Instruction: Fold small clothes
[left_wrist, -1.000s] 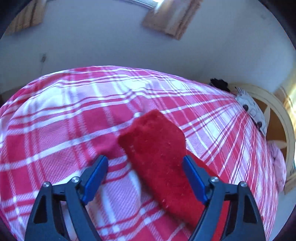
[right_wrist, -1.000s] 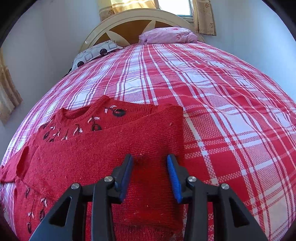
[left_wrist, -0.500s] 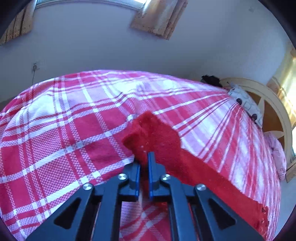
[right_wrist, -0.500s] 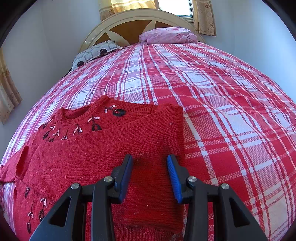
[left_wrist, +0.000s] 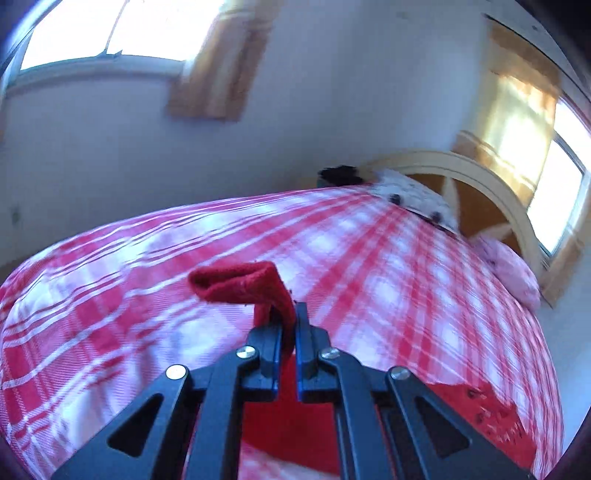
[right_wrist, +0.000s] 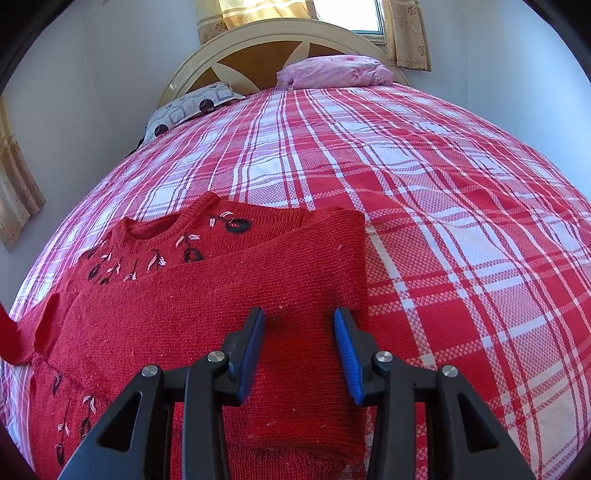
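Observation:
A red knitted sweater (right_wrist: 177, 302) with dark embroidered flowers lies flat on the plaid bed cover (right_wrist: 443, 184). One sleeve (right_wrist: 295, 266) is folded across its chest. My right gripper (right_wrist: 299, 325) hovers low over that folded sleeve, its blue pads apart and nothing pinched between them. My left gripper (left_wrist: 290, 314) is shut on the other sleeve's cuff (left_wrist: 236, 284), held up off the bed with the cuff end flopping left. That raised sleeve shows as a red strip (right_wrist: 7, 332) at the left edge of the right wrist view. The sweater's body (left_wrist: 480, 417) lies below the left gripper.
A grey patterned pillow (right_wrist: 188, 107) and a pink pillow (right_wrist: 332, 70) lie against the rounded headboard (right_wrist: 258, 40) at the far end. Walls close in on both sides of the bed. Wide plaid cover stretches right of the sweater.
My left gripper closed on the sleeve cuff and lifted it off the bed, tilting as it rose. The right gripper and folded sleeve stayed still.

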